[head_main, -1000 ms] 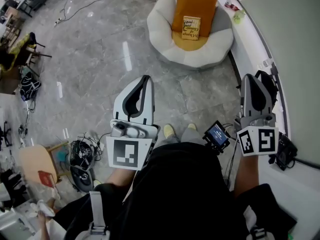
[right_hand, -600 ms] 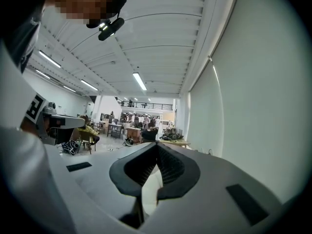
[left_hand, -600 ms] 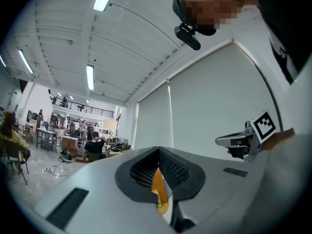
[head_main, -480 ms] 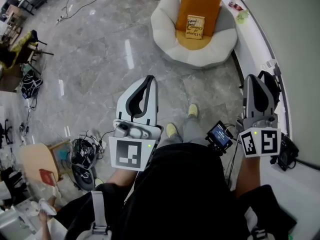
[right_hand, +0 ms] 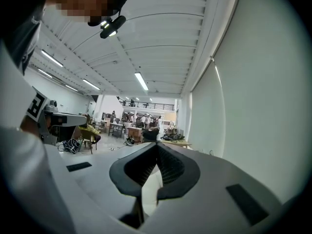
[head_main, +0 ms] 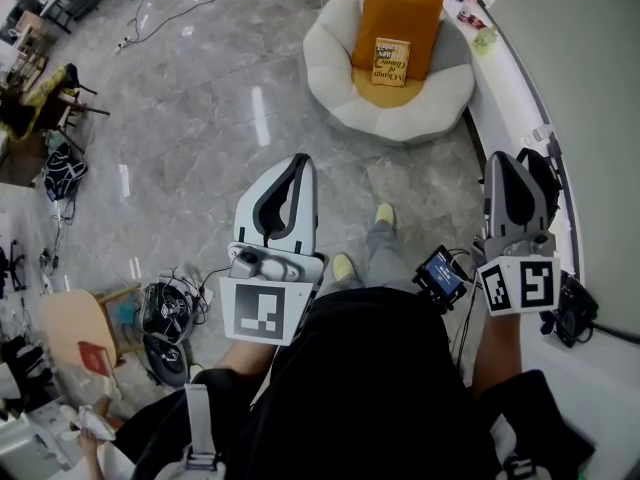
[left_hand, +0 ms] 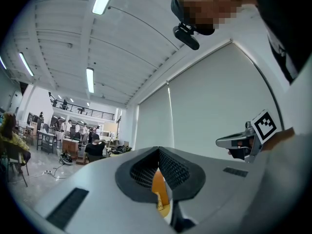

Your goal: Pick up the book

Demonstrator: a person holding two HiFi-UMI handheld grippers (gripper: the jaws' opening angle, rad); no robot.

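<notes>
The book [head_main: 391, 62] was found propped on the orange cushion [head_main: 400, 8] in the white chair [head_main: 335, 93], well ahead. The left gripper [head_main: 296, 163] and right gripper [head_main: 512, 160] were carried closed, empty, pending approach.

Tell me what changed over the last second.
One foot stepped forward toward the white chair. Nothing was grasped or released. The book stays on the orange cushion; the left claw and right claw stay shut and empty.
</notes>
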